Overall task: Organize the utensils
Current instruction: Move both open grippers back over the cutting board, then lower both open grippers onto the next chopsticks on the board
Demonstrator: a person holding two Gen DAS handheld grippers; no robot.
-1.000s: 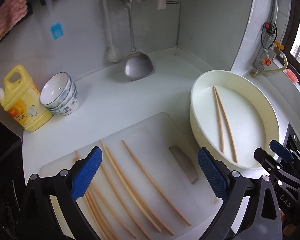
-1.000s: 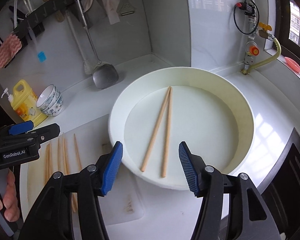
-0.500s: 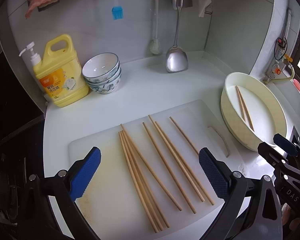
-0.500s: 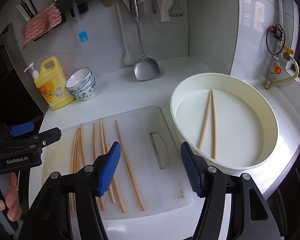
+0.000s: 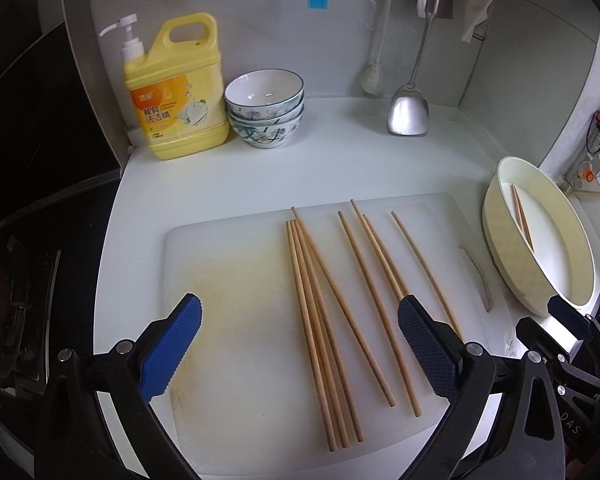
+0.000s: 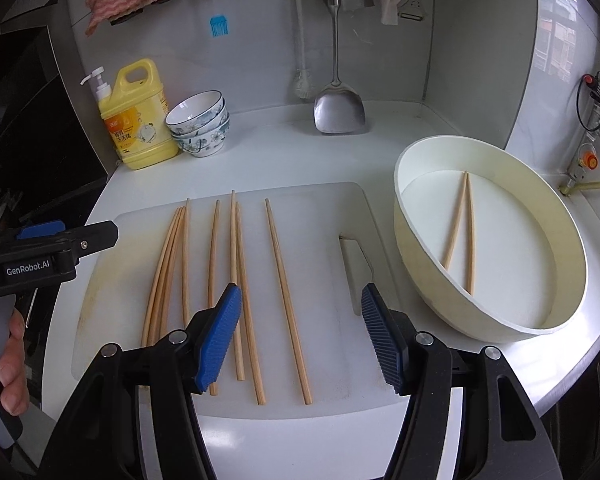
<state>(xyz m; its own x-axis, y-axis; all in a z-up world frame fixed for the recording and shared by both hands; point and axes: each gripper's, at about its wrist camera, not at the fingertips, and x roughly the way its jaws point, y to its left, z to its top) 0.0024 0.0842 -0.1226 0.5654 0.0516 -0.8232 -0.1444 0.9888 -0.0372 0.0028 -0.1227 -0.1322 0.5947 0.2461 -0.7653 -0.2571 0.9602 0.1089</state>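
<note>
Left gripper [image 5: 300,344]: jaws wide apart, nothing between the pads, poised above the near edge of the white rectangular plastic cutting board [image 5: 228,280]. Right gripper [image 6: 300,336]: jaws likewise wide apart and holding nothing, above the same board's near edge at 6 o'clock.

Eight loose wooden chopsticks [image 6: 236,280] lie on the board, running near to far. Four are bunched at the board's 9 o'clock side; the others lie singly or paired toward 3 o'clock.

At 3 o'clock of the board, the round cream plastic basin [image 6: 420,264] rests on the white worktop [image 6: 284,160] and contains two further wooden chopsticks [image 6: 460,232].

At 11 o'clock, against the wall: yellow detergent jug with pump [image 6: 140,120], beside stacked floral ceramic bowls [image 6: 200,124]. At 12 o'clock hangs a steel spatula [image 6: 338,108].
</note>
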